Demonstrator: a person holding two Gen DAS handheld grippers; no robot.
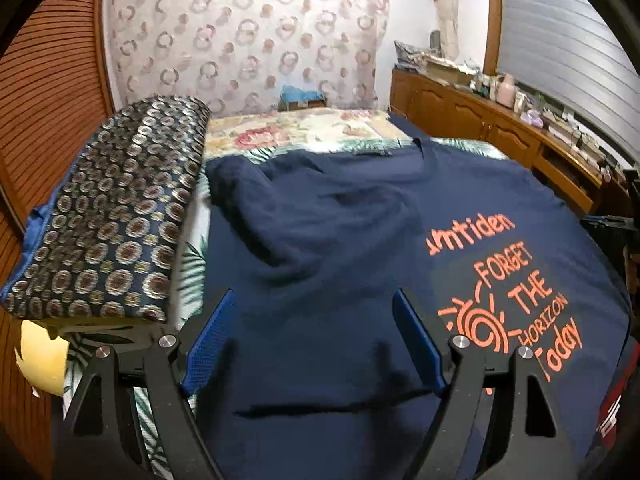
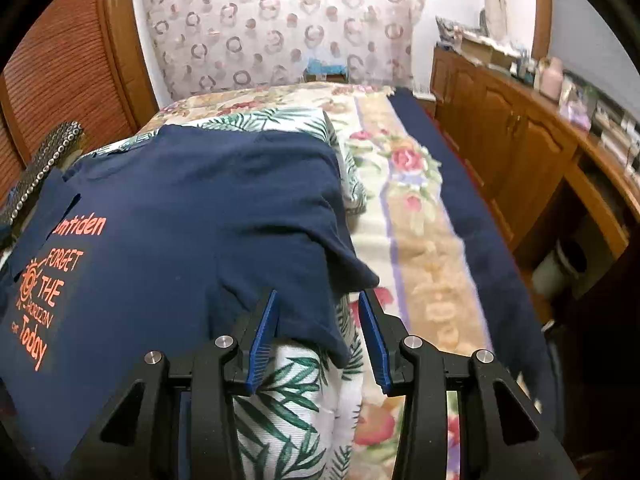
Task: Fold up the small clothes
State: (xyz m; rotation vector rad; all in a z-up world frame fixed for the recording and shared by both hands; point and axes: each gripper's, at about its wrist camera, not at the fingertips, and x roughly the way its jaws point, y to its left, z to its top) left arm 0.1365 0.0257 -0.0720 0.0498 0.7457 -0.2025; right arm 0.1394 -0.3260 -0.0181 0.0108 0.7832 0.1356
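Both grippers, left and right, hover jaws apart (holding nothing) over the navy T-shirt.

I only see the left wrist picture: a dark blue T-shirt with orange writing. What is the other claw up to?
Observer: The right claw is open, its fingers either side of the T-shirt where its cloth ends.
Operator: Is that side folded in?
Observer: No, the right edge lies spread out, drooping off the palm-leaf cushion.
Operator: What's beside it?
Observer: A rose-patterned blanket runs along that side.
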